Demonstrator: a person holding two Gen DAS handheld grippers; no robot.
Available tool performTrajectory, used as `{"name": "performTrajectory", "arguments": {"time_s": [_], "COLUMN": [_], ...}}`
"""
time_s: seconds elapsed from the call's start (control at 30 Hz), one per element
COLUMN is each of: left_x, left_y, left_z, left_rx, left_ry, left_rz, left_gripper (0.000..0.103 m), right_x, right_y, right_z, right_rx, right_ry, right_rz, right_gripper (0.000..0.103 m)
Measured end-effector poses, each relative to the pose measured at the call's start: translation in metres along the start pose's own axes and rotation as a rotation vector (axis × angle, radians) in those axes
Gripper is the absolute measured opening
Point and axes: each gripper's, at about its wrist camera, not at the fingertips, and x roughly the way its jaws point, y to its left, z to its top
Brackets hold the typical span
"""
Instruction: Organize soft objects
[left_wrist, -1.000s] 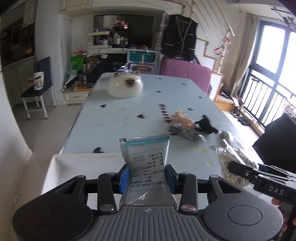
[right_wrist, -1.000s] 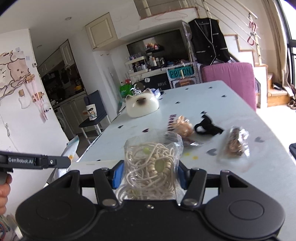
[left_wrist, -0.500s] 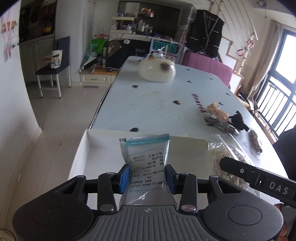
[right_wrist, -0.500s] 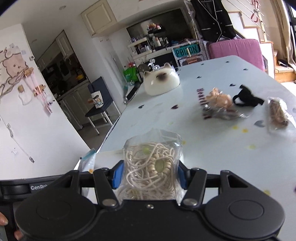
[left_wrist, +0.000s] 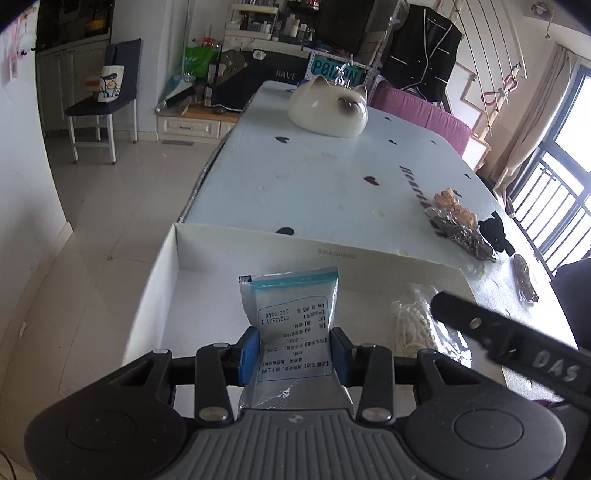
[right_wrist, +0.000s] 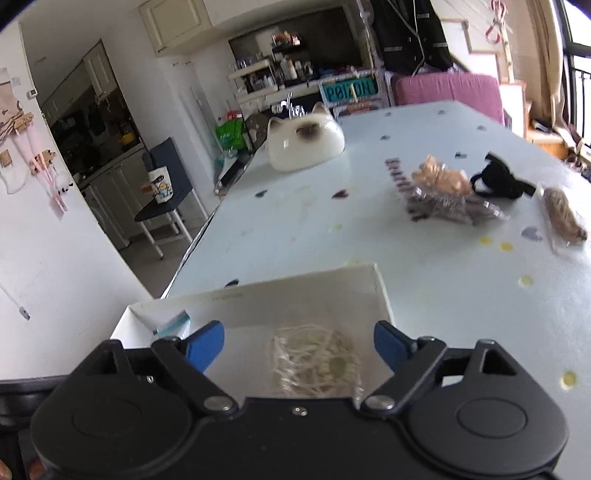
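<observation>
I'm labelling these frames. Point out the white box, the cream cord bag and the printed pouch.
white box (left_wrist: 369, 254), left wrist view, far wall's rim.
cream cord bag (right_wrist: 314, 363), right wrist view, coiled cord.
printed pouch (left_wrist: 293, 325), left wrist view, label's middle.

Cord bag in box — on table.

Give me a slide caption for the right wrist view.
Right gripper opening above the white box, the bag of cord loose between its jaws.

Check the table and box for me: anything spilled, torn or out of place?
Nothing spilled or torn. The cord bag lies in the white box between the opening right claw; the left claw grips the labelled pouch. Loose packets wait unsorted.
</observation>
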Motion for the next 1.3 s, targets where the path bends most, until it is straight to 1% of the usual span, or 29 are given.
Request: {"name": "performTrajectory", "arguments": {"time_s": [0.07,0.1,0.13,0.17,0.2,0.23,0.33,0.43,0.57,0.6,0.67,0.83,0.93,1.0,1.03,1.1,1.3], "left_x": [0.003,0.004,0.006,0.007,0.007,0.008,0.013,0.019,0.025,0.026,0.028,0.038,0.042,0.044,0.044,0.041,0.028], "left_y": [-0.002,-0.003,-0.004,-0.005,-0.006,-0.007,-0.012,-0.017,-0.024,-0.026,-0.029,-0.036,-0.04,-0.038,-0.037,-0.033,-0.03], "left_z": [-0.001,-0.001,-0.001,-0.001,-0.001,-0.001,-0.002,-0.002,0.0,0.001,0.004,0.009,0.008,0.009,0.009,0.009,0.011], "left_rx": [0.006,0.01,0.014,0.018,0.022,0.026,0.039,0.044,0.051,0.052,0.054,0.048,0.055,0.039,0.026,0.011,0.012], "left_ry": [0.008,0.01,0.012,0.013,0.015,0.017,0.023,0.033,0.041,0.04,0.037,0.049,0.045,0.063,0.07,0.066,0.043], "left_rz": [-0.006,-0.009,-0.012,-0.016,-0.021,-0.023,-0.031,-0.034,-0.043,-0.044,-0.047,-0.054,-0.032,-0.027,-0.026,-0.031,-0.028], "left_gripper": [0.042,0.042,0.042,0.042,0.042,0.043,0.043,0.043,0.043,0.043,0.043,0.043,0.049,0.06,0.061,0.062,0.062], "right_x": [-0.002,-0.004,-0.006,-0.009,-0.011,-0.014,-0.017,-0.012,-0.001,0.001,0.006,0.009,0.009,0.008,0.009,0.007,-0.002], "right_y": [-0.002,-0.005,-0.009,-0.011,-0.014,-0.015,-0.015,-0.011,-0.011,-0.01,-0.012,-0.019,-0.022,-0.022,-0.022,-0.022,-0.021], "right_z": [0.003,0.005,0.007,0.008,0.009,0.009,0.002,-0.009,-0.012,-0.012,-0.011,-0.011,-0.01,-0.01,-0.01,-0.009,-0.008], "right_rx": [-0.011,-0.011,-0.012,-0.016,-0.021,-0.026,-0.081,-0.143,-0.155,-0.158,-0.157,-0.128,-0.121,-0.126,-0.128,-0.13,-0.143], "right_ry": [-0.009,-0.01,-0.009,-0.003,0.007,0.023,0.101,0.155,0.139,0.132,0.124,0.135,0.14,0.141,0.142,0.144,0.13], "right_rz": [0.003,0.019,0.044,0.059,0.066,0.072,0.125,0.137,0.116,0.106,0.088,0.105,0.115,0.118,0.119,0.122,0.142], "right_gripper": [0.085,0.076,0.061,0.052,0.038,0.029,0.016,0.013,0.012,0.01,0.009,0.009,0.009,0.009,0.01,0.013,0.015]}}
